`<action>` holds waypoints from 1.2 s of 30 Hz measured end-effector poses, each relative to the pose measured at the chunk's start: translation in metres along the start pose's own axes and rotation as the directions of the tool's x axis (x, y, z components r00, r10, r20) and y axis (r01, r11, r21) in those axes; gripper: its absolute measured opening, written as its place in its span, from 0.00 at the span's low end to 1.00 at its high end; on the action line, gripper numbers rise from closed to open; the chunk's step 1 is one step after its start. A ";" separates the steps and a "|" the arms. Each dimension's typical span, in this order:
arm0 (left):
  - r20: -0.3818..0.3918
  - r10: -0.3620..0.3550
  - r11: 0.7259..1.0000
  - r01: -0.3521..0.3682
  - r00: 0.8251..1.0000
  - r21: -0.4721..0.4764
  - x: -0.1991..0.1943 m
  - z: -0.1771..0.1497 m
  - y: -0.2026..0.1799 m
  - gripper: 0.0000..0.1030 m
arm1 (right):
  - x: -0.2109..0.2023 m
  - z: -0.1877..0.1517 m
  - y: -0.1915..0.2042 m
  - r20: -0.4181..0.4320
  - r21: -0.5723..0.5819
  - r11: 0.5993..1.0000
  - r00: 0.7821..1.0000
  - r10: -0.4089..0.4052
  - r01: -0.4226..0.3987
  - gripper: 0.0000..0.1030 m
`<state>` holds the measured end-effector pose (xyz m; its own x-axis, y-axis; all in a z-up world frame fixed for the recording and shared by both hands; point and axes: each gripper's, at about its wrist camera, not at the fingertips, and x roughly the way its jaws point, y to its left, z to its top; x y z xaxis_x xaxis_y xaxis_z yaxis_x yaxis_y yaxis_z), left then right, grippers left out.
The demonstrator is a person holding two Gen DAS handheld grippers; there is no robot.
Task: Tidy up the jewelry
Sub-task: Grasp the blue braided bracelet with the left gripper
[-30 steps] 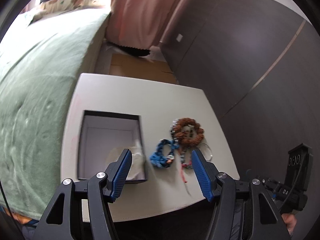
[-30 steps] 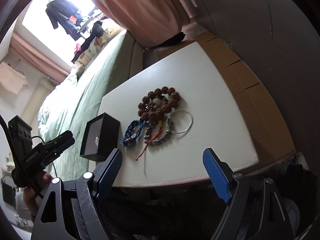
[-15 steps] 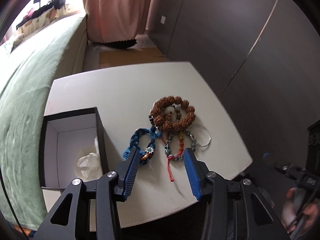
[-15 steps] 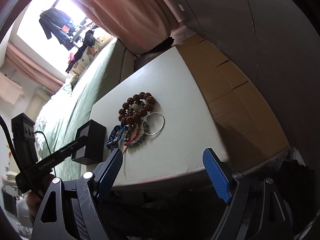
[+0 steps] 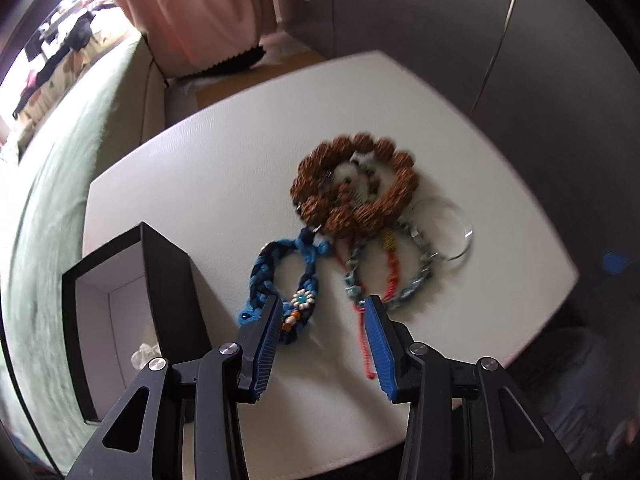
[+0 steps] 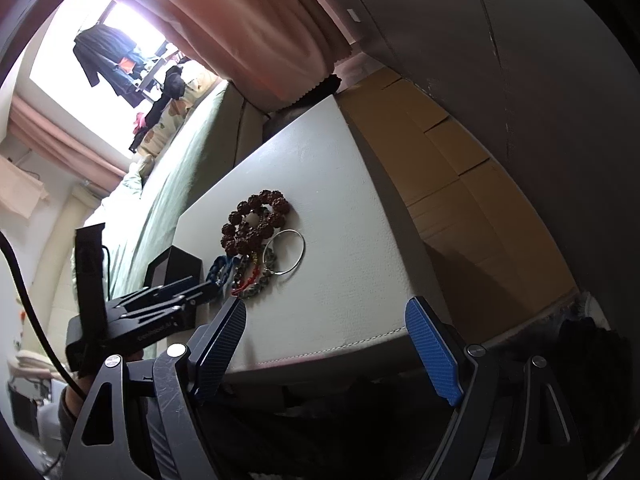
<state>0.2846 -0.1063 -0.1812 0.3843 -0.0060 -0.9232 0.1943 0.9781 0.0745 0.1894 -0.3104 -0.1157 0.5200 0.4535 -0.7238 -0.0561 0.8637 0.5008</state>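
- The left gripper [image 5: 322,308] is pointing steeply down over the white leather-grained bench [image 5: 192,184]; its jaws have just been closing but are still released, straddling the near end of the braided blue bracelet [image 5: 280,276].
- The right gripper [image 6: 326,320] is hanging off the bench's near edge, jaws wide apart and grasping nothing.
- A knobbly brown bead bracelet [image 5: 356,184] is lying at 12 o'clock from the blue one, a thin metal bangle [image 5: 452,228] at 2 o'clock, and an open black box [image 5: 132,312] at 9 o'clock.

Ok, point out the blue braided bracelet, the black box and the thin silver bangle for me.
blue braided bracelet [image 5: 262,280]: left wrist view, on its dark braided left side.
black box [image 5: 170,280]: left wrist view, on its black outer wall facing the jewelry.
thin silver bangle [image 6: 301,255]: right wrist view, on its right-hand rim.
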 end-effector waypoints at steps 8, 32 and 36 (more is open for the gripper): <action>-0.054 0.037 0.998 -0.034 0.998 0.056 0.019 0.000 -0.003 0.23 | 0.007 0.000 0.000 -0.020 -0.009 1.000 1.000 0.009 -0.009 0.80; 0.116 -0.144 0.984 0.154 0.983 -0.086 -0.048 -0.007 0.040 0.00 | 0.084 0.010 0.078 -0.169 -0.372 0.928 0.982 -0.085 0.016 0.49; 0.071 -0.157 0.985 0.161 0.985 -0.068 -0.038 -0.002 0.031 0.01 | 0.096 0.015 0.083 -0.197 -0.427 0.904 0.973 -0.122 0.026 0.49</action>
<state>0.2746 -0.0757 -0.1446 0.4122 -0.1740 -0.8943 0.1924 0.9761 -0.1012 0.2471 -0.1989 -0.1367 0.3444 0.3795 -0.8587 -0.4008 0.8865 0.2311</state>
